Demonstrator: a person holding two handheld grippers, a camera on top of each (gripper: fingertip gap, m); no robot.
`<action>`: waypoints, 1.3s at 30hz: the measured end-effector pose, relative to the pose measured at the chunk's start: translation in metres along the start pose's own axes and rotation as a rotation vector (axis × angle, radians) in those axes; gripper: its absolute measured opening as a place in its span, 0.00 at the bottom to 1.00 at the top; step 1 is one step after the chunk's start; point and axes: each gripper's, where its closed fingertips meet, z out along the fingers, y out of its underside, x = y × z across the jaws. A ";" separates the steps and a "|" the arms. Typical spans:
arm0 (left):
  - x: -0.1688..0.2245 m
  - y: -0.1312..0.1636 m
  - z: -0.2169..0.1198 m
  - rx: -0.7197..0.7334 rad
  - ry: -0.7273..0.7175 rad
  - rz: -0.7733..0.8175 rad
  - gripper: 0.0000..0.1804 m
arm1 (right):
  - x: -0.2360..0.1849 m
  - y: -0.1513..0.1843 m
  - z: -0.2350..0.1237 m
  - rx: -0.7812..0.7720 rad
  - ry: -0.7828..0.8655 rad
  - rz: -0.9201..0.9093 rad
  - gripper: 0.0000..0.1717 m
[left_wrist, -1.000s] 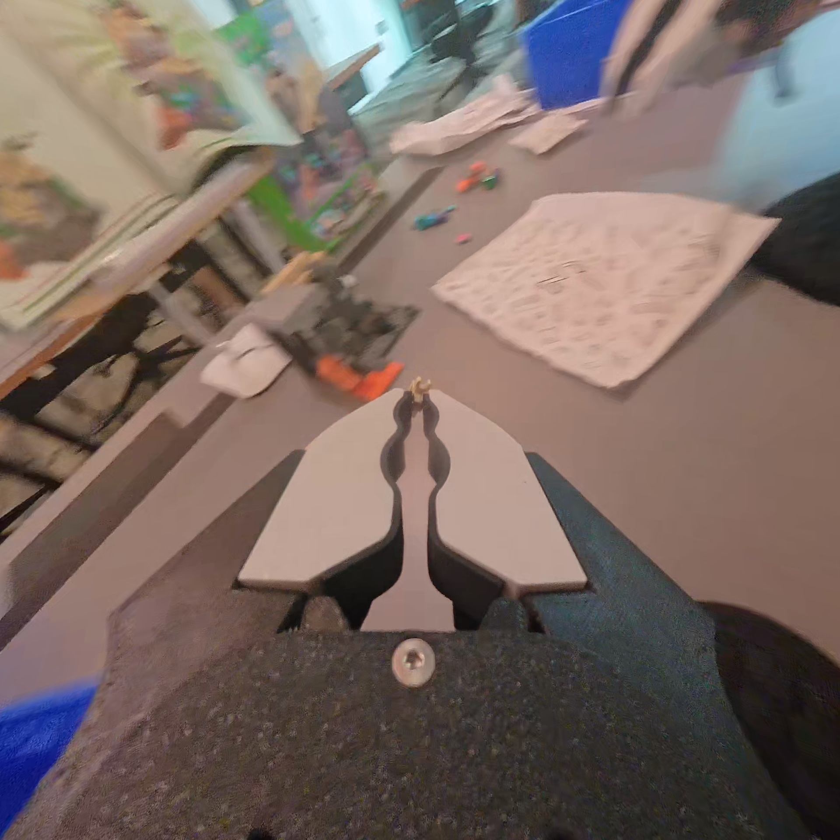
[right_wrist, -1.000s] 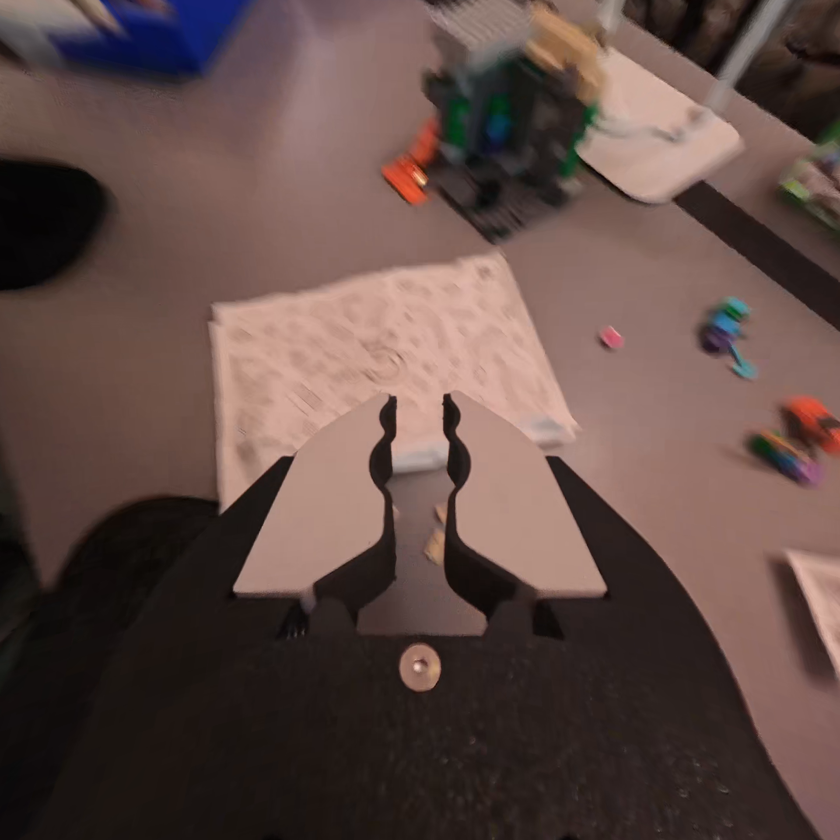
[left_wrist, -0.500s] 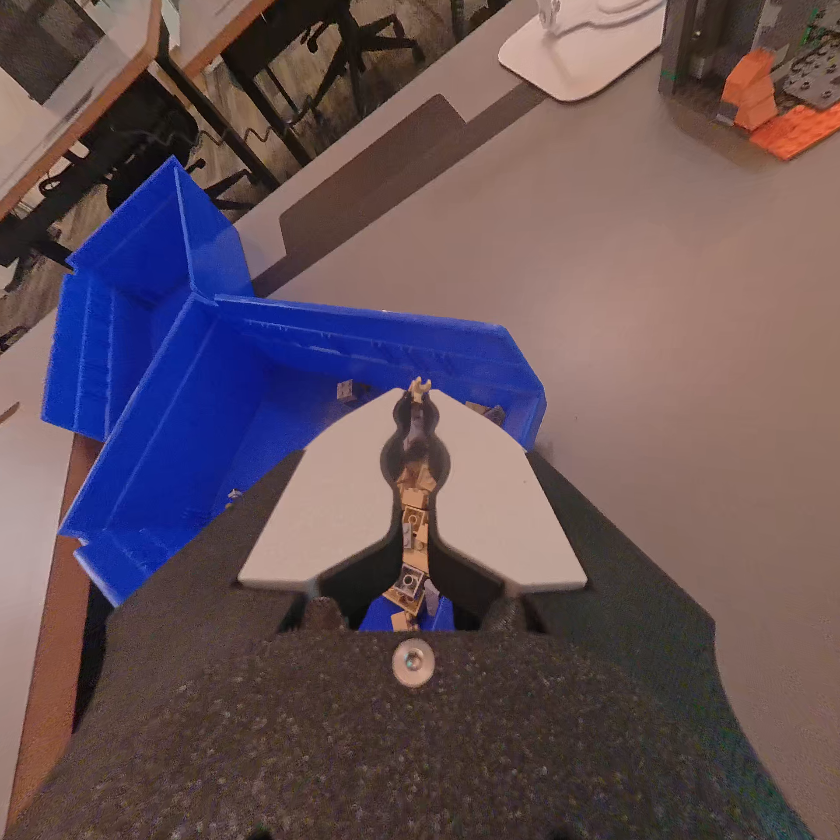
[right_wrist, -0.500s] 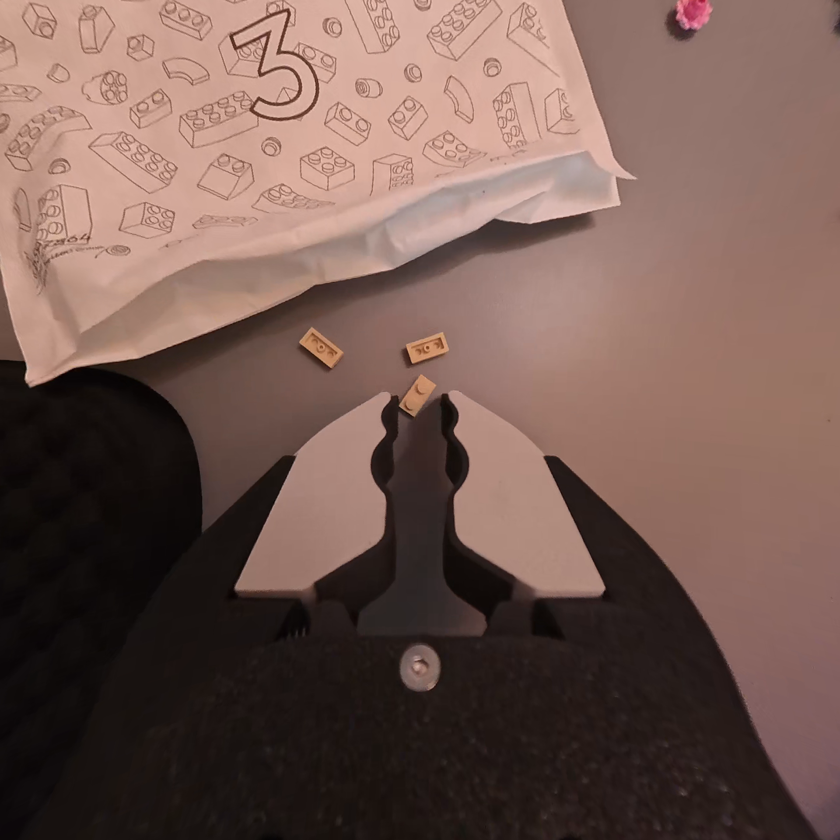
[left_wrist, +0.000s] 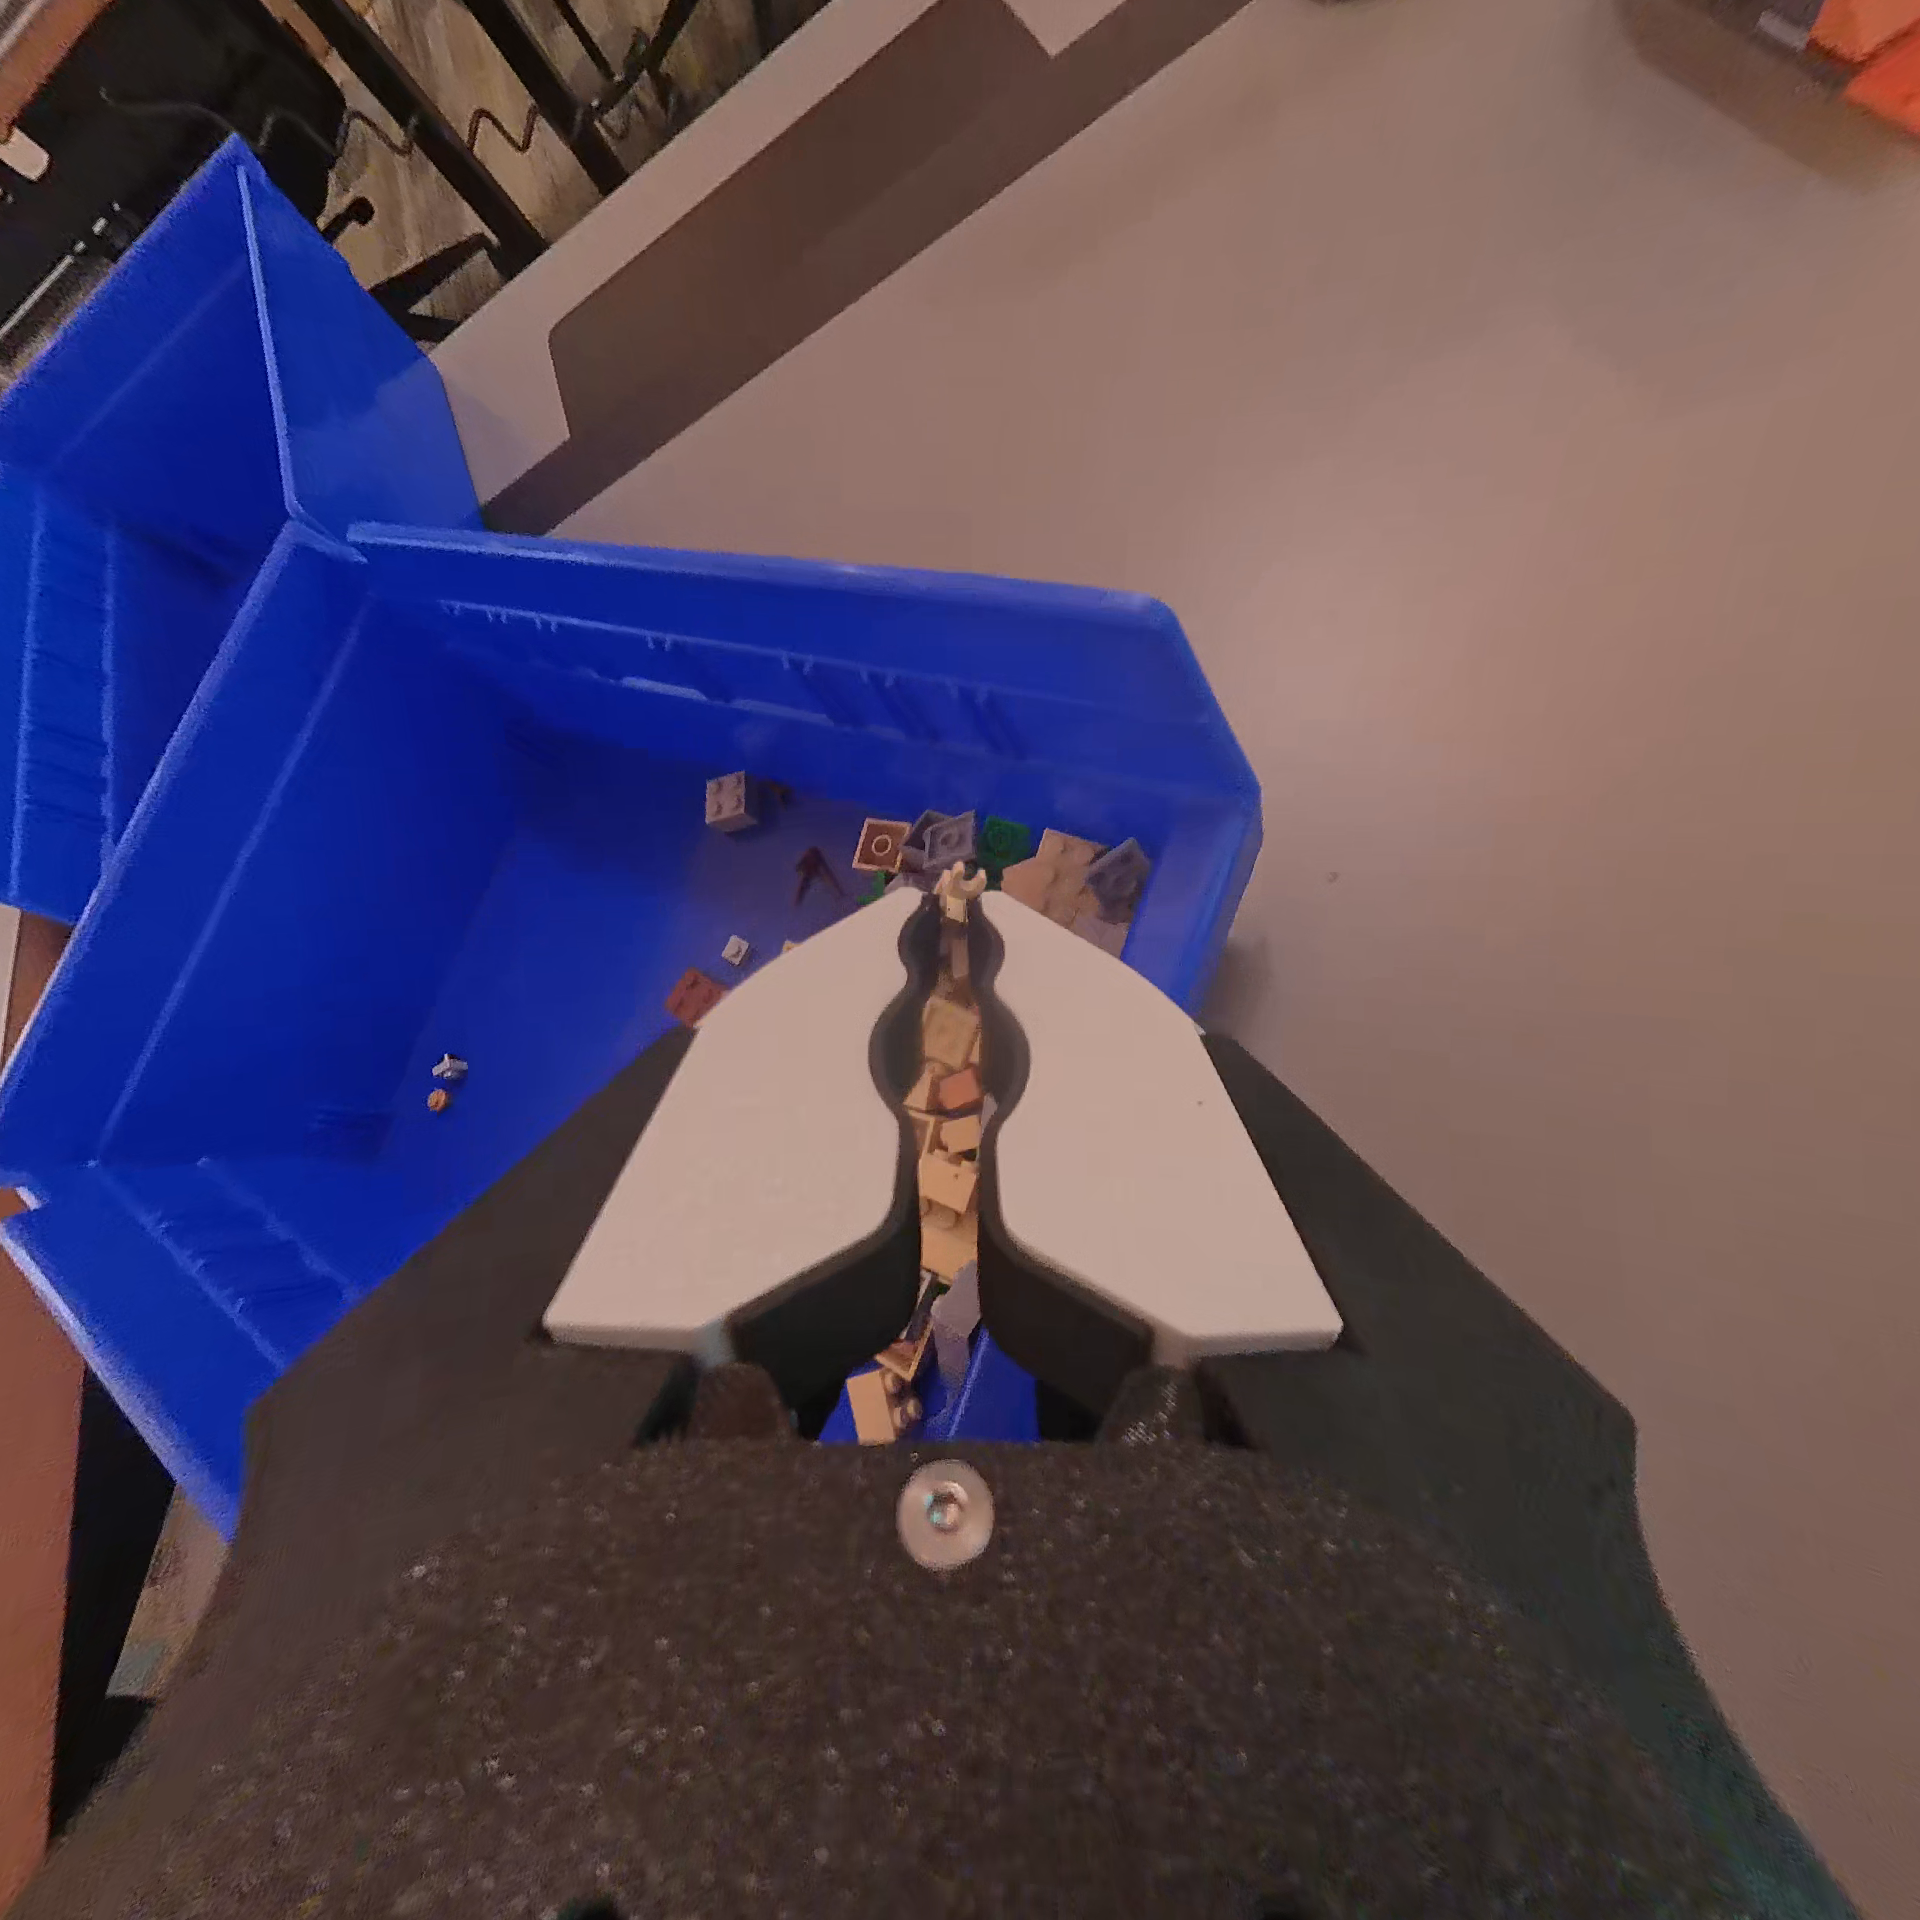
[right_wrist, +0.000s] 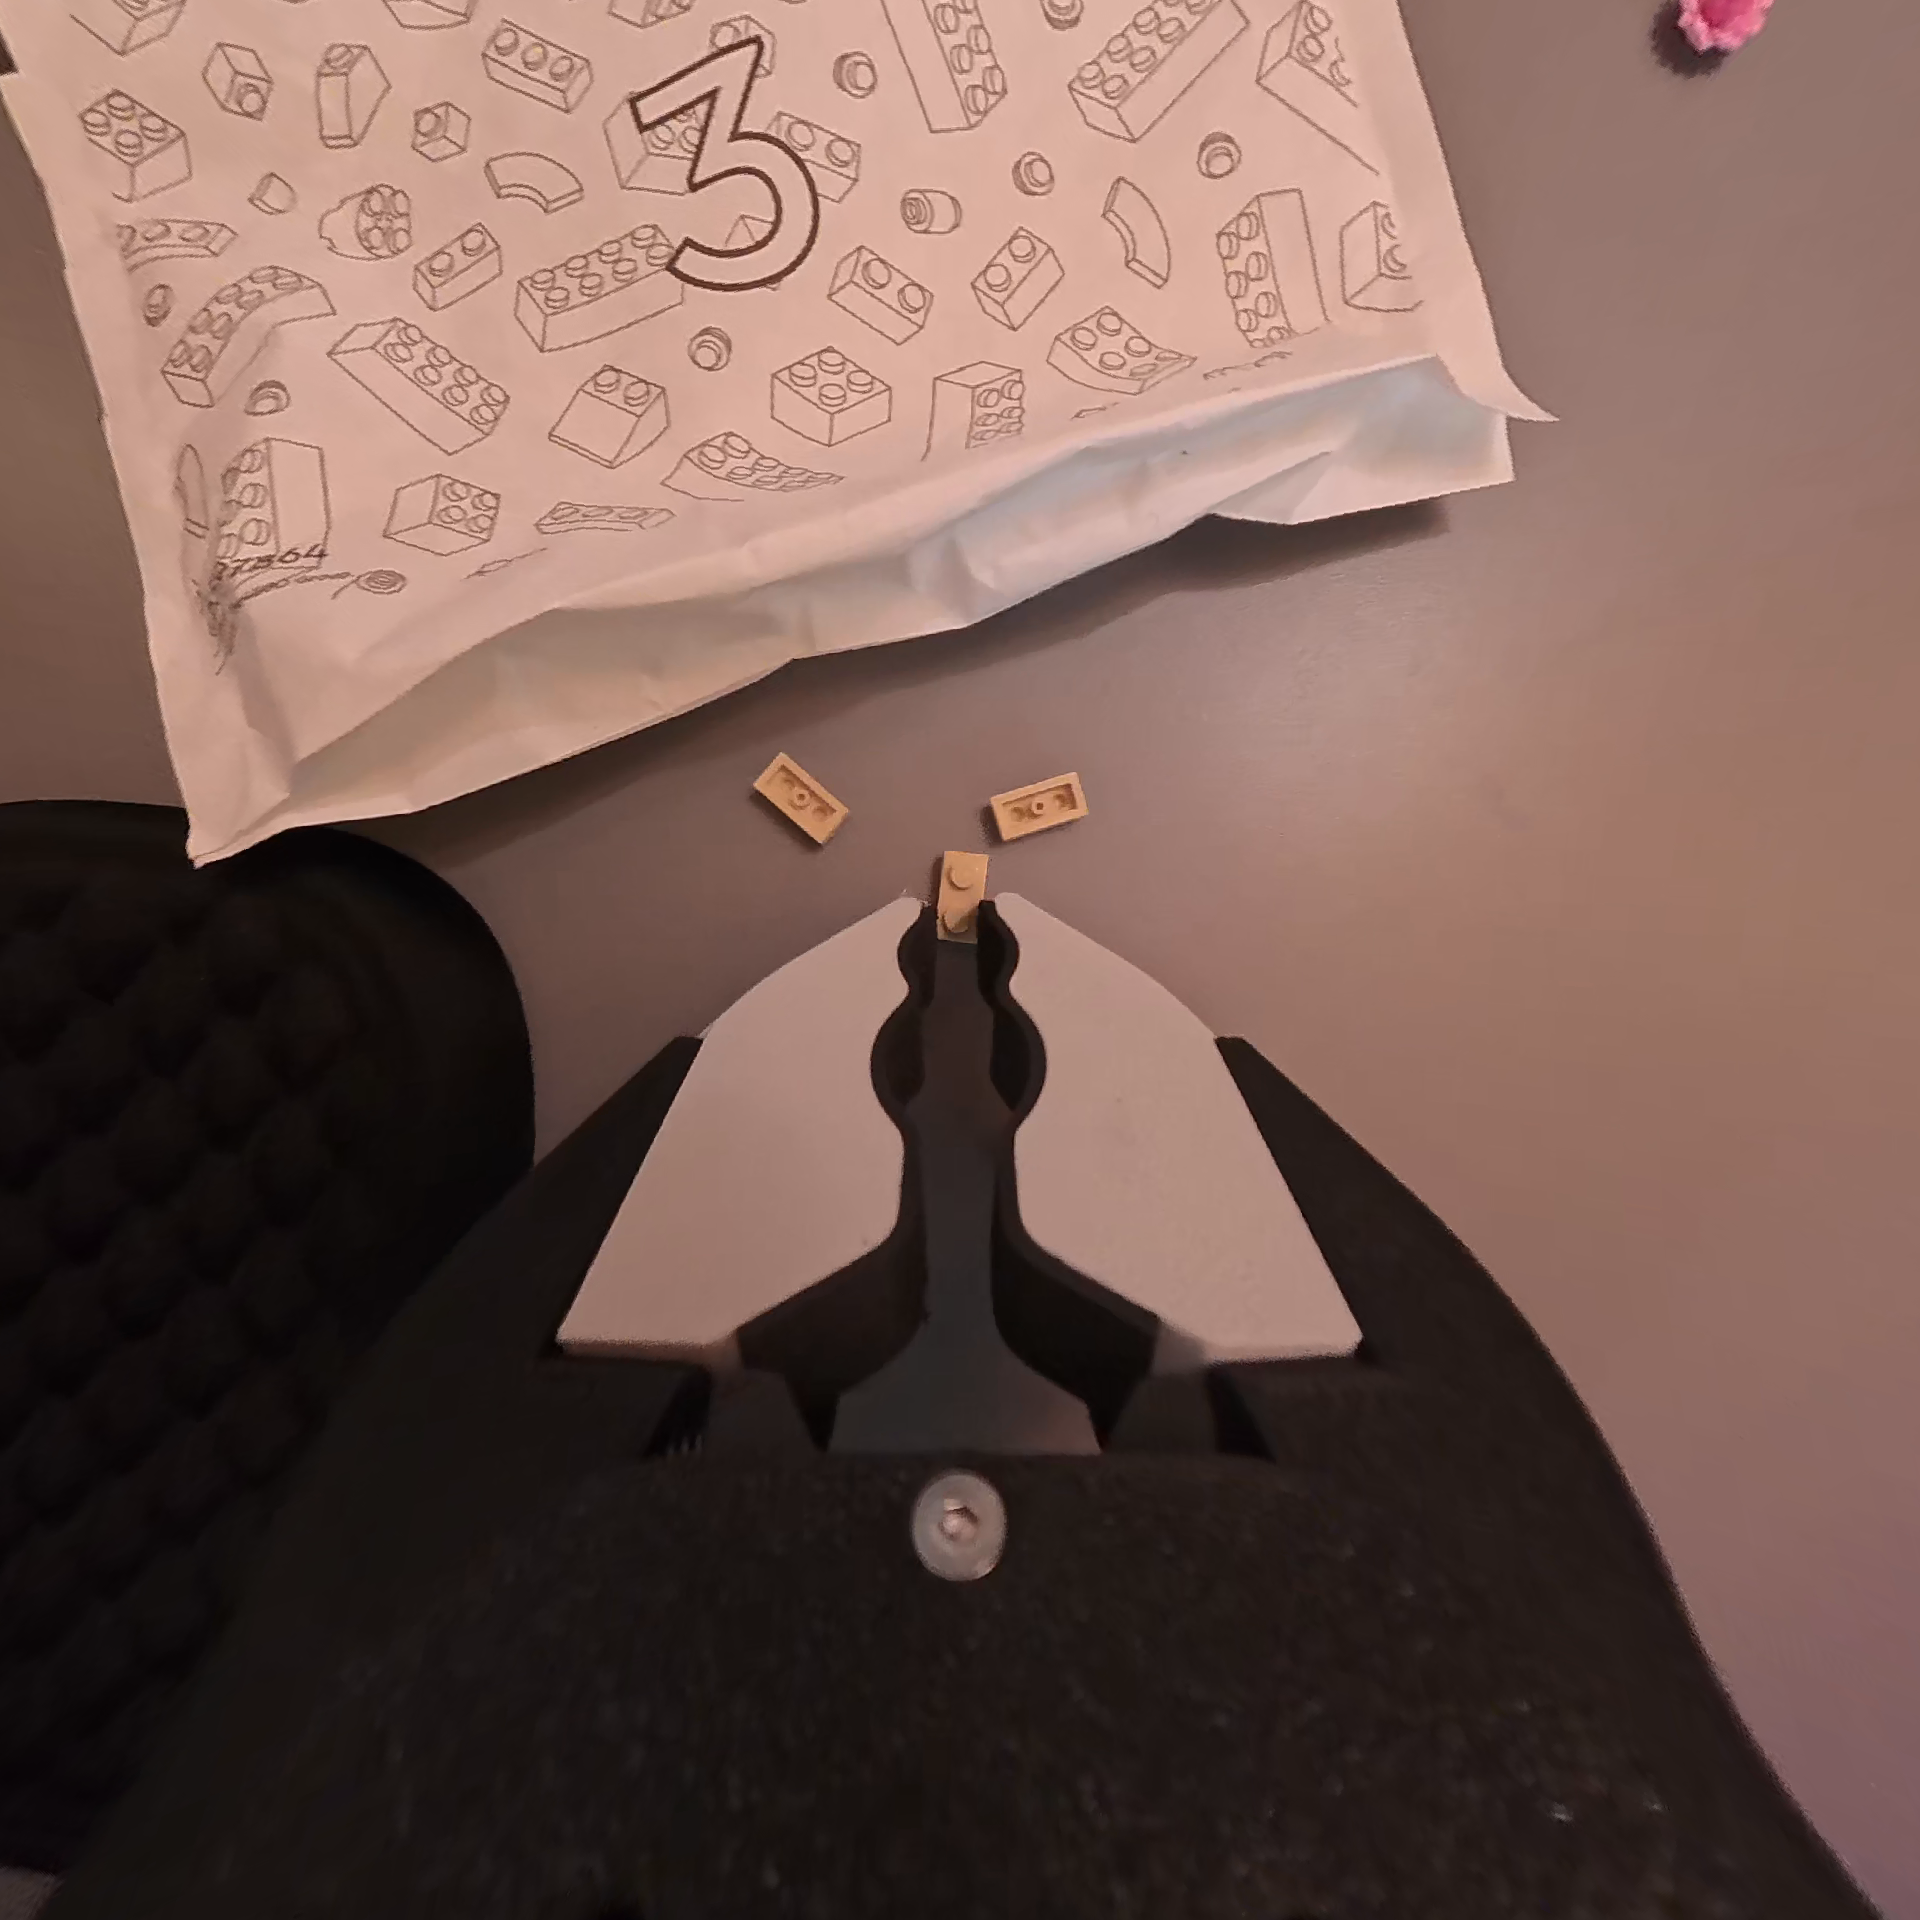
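Note:
My left gripper (left_wrist: 954, 902) is shut on a small tan clip-shaped piece (left_wrist: 958, 888) that sticks out past the fingertips. It hovers over the near right corner of a blue bin (left_wrist: 312, 831) that holds several loose tan, grey, brown and green bricks (left_wrist: 1070, 873). My right gripper (right_wrist: 958, 912) is shut on a tan two-stud plate (right_wrist: 961, 888) lying on the grey table (right_wrist: 1455, 831); both pads press on its near end. Two more tan plates lie just beyond, one to the left (right_wrist: 800, 810) and one to the right (right_wrist: 1037, 805).
A white paper bag (right_wrist: 644, 343) printed with brick drawings lies open beyond the plates. A black padded object (right_wrist: 208, 1091) sits at the left of the right wrist view. A second blue bin (left_wrist: 135, 520) stands behind the first. A pink piece (right_wrist: 1714, 21) lies far right. The tips of one gripper are about 55 cm away from the tips of the other.
My left gripper swung from the table to above the blue bin, still holding the tan clip piece. My right gripper came down at the plates and shut on the nearest tan plate.

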 end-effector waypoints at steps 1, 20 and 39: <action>-0.001 0.003 0.001 -0.011 -0.003 -0.004 0.03 | -0.002 -0.001 -0.001 0.005 -0.007 -0.002 0.04; -0.003 0.003 -0.003 0.018 -0.006 -0.035 0.19 | -0.021 -0.023 -0.018 0.085 -0.016 -0.071 0.04; 0.286 -0.125 -0.101 0.686 0.732 0.592 0.11 | -0.146 -0.121 -0.021 0.337 -0.495 -0.238 0.04</action>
